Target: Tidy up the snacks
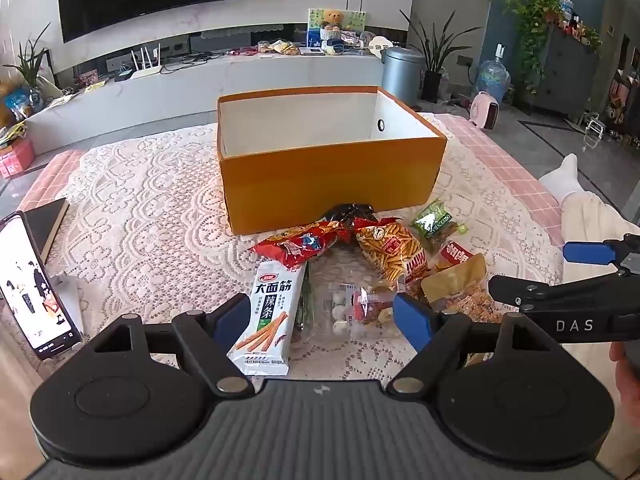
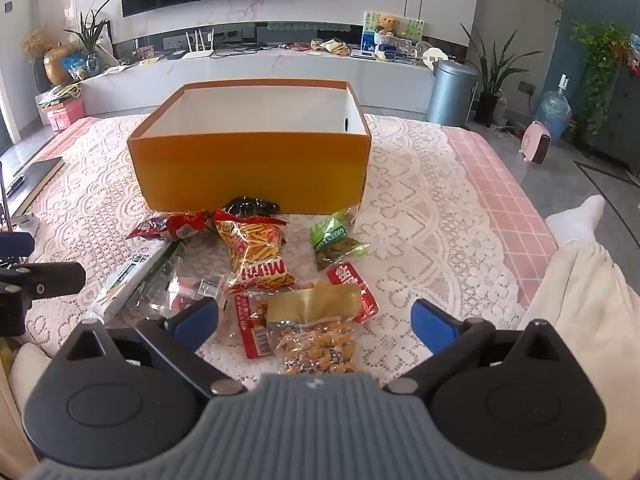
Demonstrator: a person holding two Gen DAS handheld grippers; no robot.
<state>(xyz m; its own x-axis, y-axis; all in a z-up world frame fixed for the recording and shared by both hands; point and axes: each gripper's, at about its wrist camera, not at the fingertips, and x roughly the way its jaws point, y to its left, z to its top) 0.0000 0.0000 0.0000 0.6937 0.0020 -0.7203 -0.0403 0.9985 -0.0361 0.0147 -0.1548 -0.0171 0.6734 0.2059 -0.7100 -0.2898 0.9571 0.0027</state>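
Lace-covered worktop (image 2: pixel 420 208) in a living room, orange box (image 2: pixel 252 168) at its middle, snack packets (image 2: pixel 260 256) heaped just before it, left tool (image 1: pixel 320 312) and right tool (image 2: pixel 316 320) spread wide above them, holding nothing.

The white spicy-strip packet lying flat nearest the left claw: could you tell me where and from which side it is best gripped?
Grip the white spicy-strip packet across its narrow width near the near end. It lies flat with its long axis pointing toward the orange box, so the open left claw would probably best come from above, straddling both long edges.
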